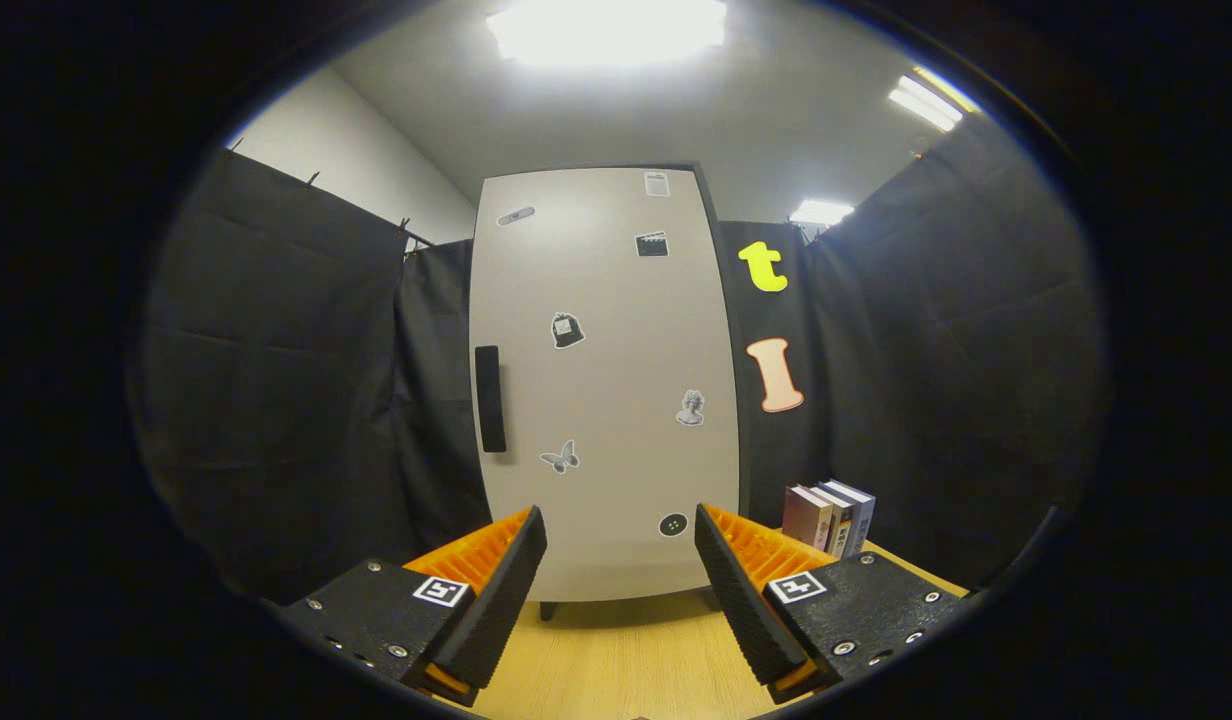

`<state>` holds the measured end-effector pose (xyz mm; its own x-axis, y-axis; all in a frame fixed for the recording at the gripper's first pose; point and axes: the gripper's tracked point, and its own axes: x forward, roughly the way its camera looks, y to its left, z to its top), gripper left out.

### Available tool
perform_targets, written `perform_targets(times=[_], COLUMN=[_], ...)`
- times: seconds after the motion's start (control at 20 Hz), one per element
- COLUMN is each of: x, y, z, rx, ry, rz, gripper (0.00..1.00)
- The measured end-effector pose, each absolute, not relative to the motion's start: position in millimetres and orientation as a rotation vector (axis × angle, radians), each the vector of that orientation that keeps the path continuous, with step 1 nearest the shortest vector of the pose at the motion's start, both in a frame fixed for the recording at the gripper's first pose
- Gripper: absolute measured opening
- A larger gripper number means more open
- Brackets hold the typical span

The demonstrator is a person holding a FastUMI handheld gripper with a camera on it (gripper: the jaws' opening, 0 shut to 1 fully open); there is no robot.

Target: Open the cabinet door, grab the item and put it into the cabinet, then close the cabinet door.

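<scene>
A tall pale cabinet (pixel 606 390) stands upright on the wooden table, straight ahead of my fingers. Its door is shut and carries several small stickers. A dark vertical handle (pixel 490 398) sits on the door's left side, beyond my left finger. A few books (pixel 828 516) stand upright to the right of the cabinet, beyond my right finger. My gripper (pixel 621 540) is open, with nothing between its fingers, and stays apart from the door.
The light wooden table (pixel 626 660) runs from under my fingers to the cabinet's short feet. Black cloth walls close in on the left, right and behind the cabinet. Bright ceiling lights hang overhead.
</scene>
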<state>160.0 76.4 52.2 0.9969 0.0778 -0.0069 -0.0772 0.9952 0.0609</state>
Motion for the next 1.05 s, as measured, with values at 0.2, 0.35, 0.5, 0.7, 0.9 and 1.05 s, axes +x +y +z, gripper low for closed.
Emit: perform_targets(times=[0.2,0.35,0.5,0.7,0.9,1.05], x=[162.1,161.8,163.4,164.2,163.2,161.3], y=[77.6,75.8,75.2,75.2,75.0,64.7], z=[51.9,56.5,58.3,59.0,58.7,70.9], rx=[0.065,0.082,0.083,0.089,0.091,0.063], ry=[0.008,-0.015,-0.033,-0.036,-0.025,-0.063], rz=[0.072,0.063,0.052,0.048,0.048,0.028], gripper=[0.93,0.93,0.93,0.93,0.93,0.93])
